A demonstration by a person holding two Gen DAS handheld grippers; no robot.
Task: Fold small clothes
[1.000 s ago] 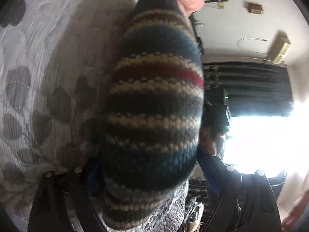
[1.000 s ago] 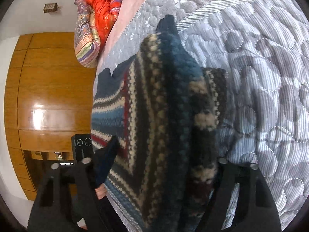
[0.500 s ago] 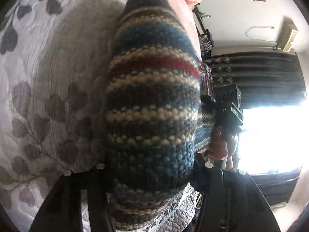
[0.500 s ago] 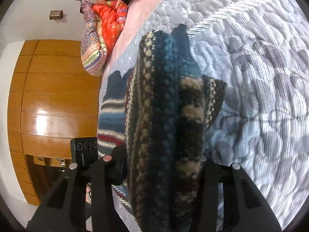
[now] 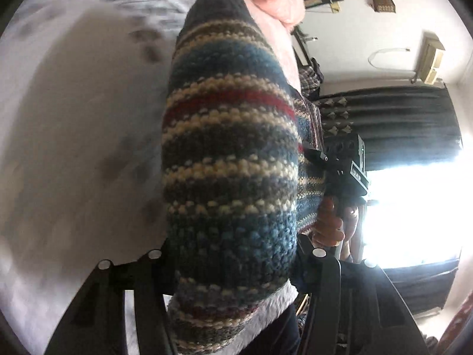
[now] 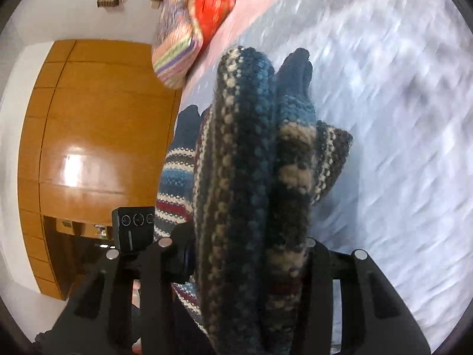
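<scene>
Sweater between both raised tongs

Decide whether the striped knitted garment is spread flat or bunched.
Bunched: the striped knitted garment shows doubled layers clamped in the right tool, held off the bedspread.

The only readable lettering is in the left wrist view: pale capitals that look like "DAS" on a small dark plate fixed to the right gripper, which sits to the right of the left gripper's closed fingers and a little beyond them. The last letter is blurred and cannot be told for sure. The right wrist view carries no writing that can be read.
</scene>
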